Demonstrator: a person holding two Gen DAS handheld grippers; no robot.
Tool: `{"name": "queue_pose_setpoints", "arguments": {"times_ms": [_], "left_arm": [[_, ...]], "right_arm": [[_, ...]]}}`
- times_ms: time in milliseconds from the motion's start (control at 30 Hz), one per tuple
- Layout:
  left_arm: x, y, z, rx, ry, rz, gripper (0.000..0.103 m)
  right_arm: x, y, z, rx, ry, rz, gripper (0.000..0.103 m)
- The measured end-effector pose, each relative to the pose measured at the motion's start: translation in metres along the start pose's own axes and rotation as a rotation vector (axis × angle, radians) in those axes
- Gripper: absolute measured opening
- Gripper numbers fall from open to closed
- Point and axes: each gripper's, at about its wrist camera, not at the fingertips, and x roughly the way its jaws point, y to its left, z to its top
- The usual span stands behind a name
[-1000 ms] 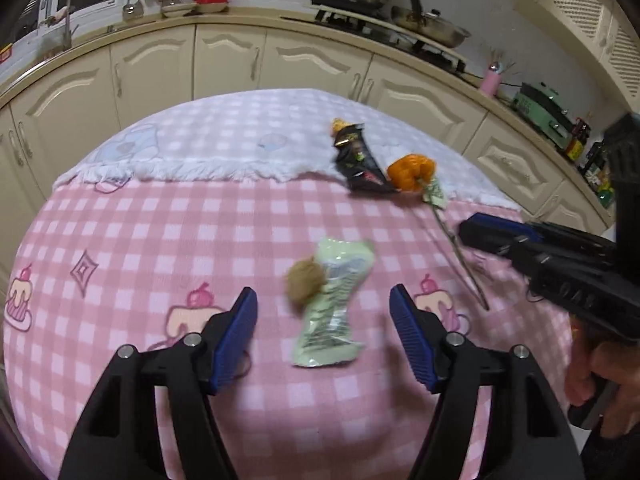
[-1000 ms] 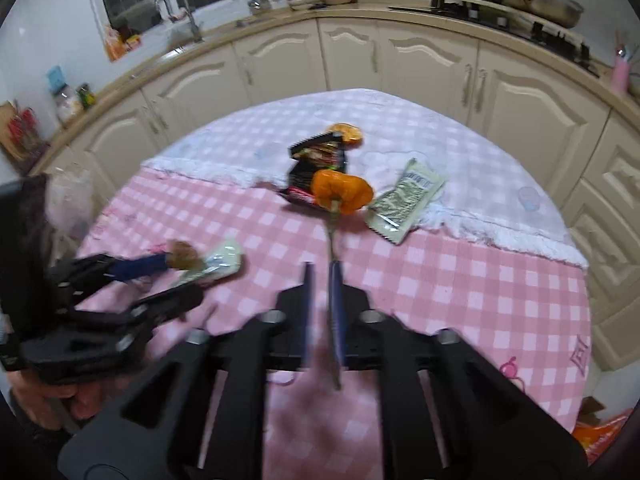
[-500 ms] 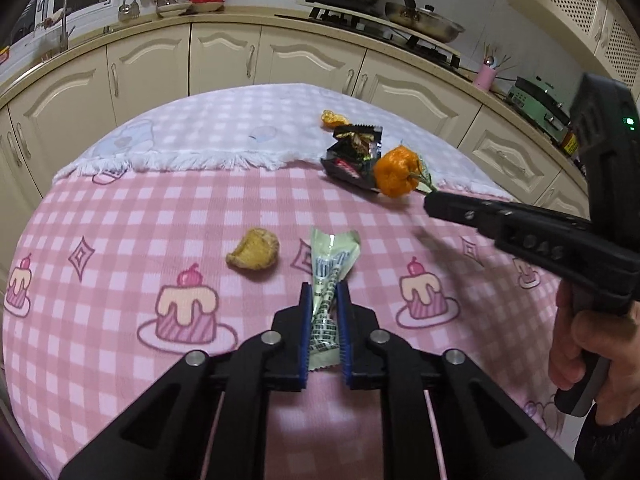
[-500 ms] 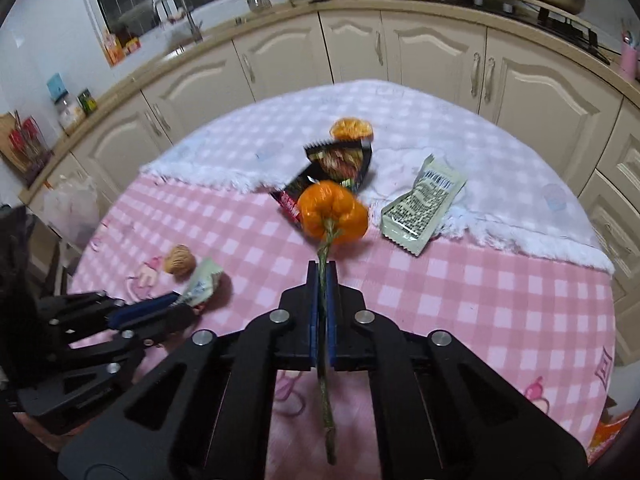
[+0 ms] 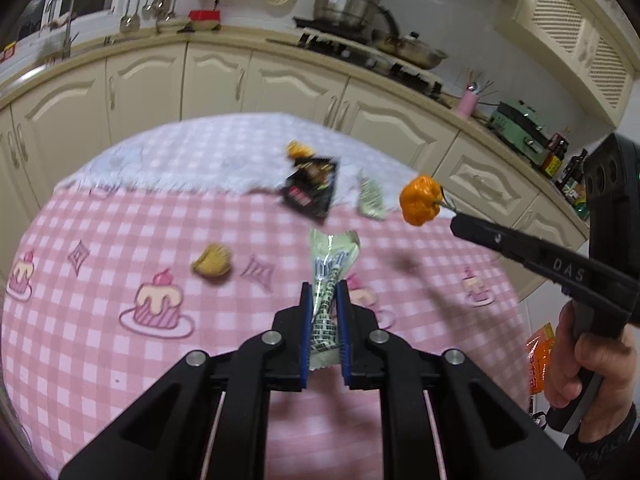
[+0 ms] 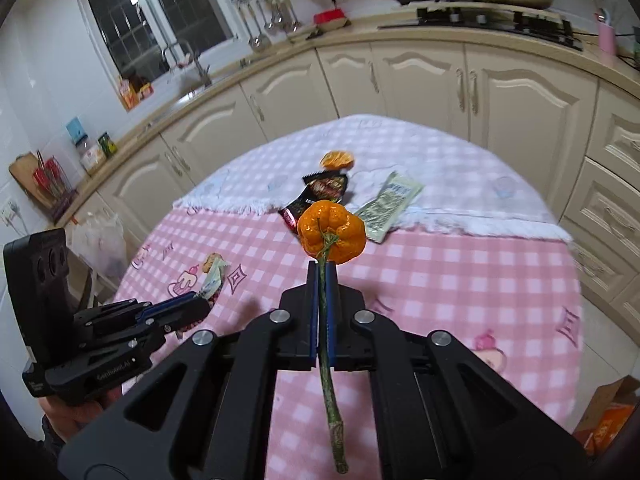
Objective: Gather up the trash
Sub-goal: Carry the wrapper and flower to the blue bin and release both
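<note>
Left gripper [image 5: 325,298] clamped on pale green wrapper [image 5: 330,276], lifted above table [image 5: 80,340] middle. Right gripper [image 6: 322,280] clamped on stem of orange fruit [image 6: 332,236], also airborne. Keep both squeezed, carry level to bin; stem thin, likely to slip.

The kitchen is lit evenly by indoor light from above; the window [image 6: 160,20] is dark; shadows on the checked tablecloth [image 5: 100,340] are soft and faint; both views bend strongly at the edges, with black corners; the black wrapper [image 5: 310,190] is blurred; the steel pot [image 5: 346,0] shows small glare.
</note>
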Motion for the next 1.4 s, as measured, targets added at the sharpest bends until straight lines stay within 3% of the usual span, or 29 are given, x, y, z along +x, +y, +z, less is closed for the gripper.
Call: {"name": "queue_pose_setpoints", "arguments": {"times_ms": [200,300,500,567,767,1033,1067,1100,1133,1167,1200,1400], "left_arm": [[-0.006,-0.059,0.015,0.052,-0.034,-0.102,0.011],[0.002,-0.102,0.019,0.090,-0.020,-0.177,0.011],[0.051,-0.217,0.004,0.193,0.098,-0.333,0.011],[0.076,-0.247,-0.006,0.212,0.160,-0.360,0.011],[0.165,-0.329,-0.060,0.310,0.364,-0.354,0.011],[0.251,-0.357,-0.109,0.379,0.549,-0.295,0.014],[0.257,-0.359,-0.113,0.396,0.560,-0.282,0.018],[0.261,-0.362,-0.115,0.414,0.559,-0.259,0.039],[0.263,-0.363,-0.115,0.417,0.552,-0.239,0.065],[0.262,-0.361,-0.113,0.416,0.510,-0.188,0.077],[0.259,-0.359,-0.111,0.412,0.483,-0.178,0.092],[0.245,-0.354,-0.100,0.374,0.438,-0.197,0.097]], "right_arm": [[-0.067,-0.030,-0.005,0.038,-0.116,-0.031,0.003],[-0.111,-0.065,-0.017,0.077,-0.175,-0.096,0.003],[-0.159,-0.171,-0.069,0.277,-0.167,-0.274,0.003],[-0.163,-0.206,-0.093,0.346,-0.135,-0.334,0.003],[-0.136,-0.292,-0.165,0.535,0.002,-0.380,0.004],[-0.094,-0.360,-0.225,0.701,0.115,-0.341,0.005],[-0.092,-0.365,-0.229,0.728,0.116,-0.338,0.012],[-0.091,-0.373,-0.236,0.770,0.115,-0.336,0.055],[-0.093,-0.377,-0.239,0.789,0.111,-0.355,0.081],[-0.096,-0.380,-0.245,0.807,0.091,-0.398,0.093],[-0.097,-0.381,-0.247,0.818,0.076,-0.390,0.094],[-0.113,-0.374,-0.252,0.850,0.033,-0.424,0.097]]}}
